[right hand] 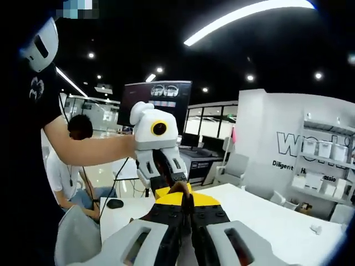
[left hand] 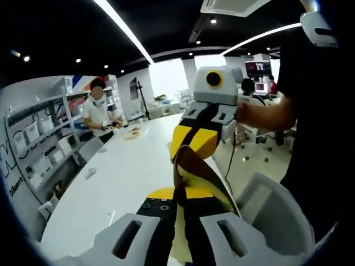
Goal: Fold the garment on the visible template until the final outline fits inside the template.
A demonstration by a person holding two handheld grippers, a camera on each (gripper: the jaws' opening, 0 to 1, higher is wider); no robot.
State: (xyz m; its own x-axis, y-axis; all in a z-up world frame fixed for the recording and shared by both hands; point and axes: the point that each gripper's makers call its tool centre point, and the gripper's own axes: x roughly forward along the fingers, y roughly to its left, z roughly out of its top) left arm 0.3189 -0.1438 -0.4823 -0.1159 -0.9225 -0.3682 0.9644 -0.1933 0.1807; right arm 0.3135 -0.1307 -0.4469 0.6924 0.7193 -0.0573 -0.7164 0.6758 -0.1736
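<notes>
In the left gripper view, the left gripper (left hand: 178, 213) rises from the bottom, its jaws clenched on a fold of the garment (left hand: 194, 166), a brown and yellow cloth that runs up and away from it. The cloth is lifted above the white table (left hand: 127, 172), stretched between the two grippers. At its far end the right gripper (left hand: 201, 138) faces the camera, its yellow and black jaws closed on the garment's other end; a person's forearm (left hand: 263, 111) holds it from the right. A chair back (left hand: 277, 210) stands beside the table at lower right. Across the room a person (left hand: 97, 113) stands at the table's far left, next to shelves (left hand: 39, 144) carrying white boxes.

In the right gripper view, the right gripper (right hand: 186, 213) has its jaws shut on a thin brown edge of the garment (right hand: 180, 188), which shows between the yellow jaw tips. Just beyond, the left gripper (right hand: 166, 176) points back at the camera, held by a bare arm (right hand: 89, 147) coming from the left, its jaws closed on the same cloth. The table (right hand: 266, 221) spreads out below and to the right. A seated person (right hand: 66, 177) is behind at left.
</notes>
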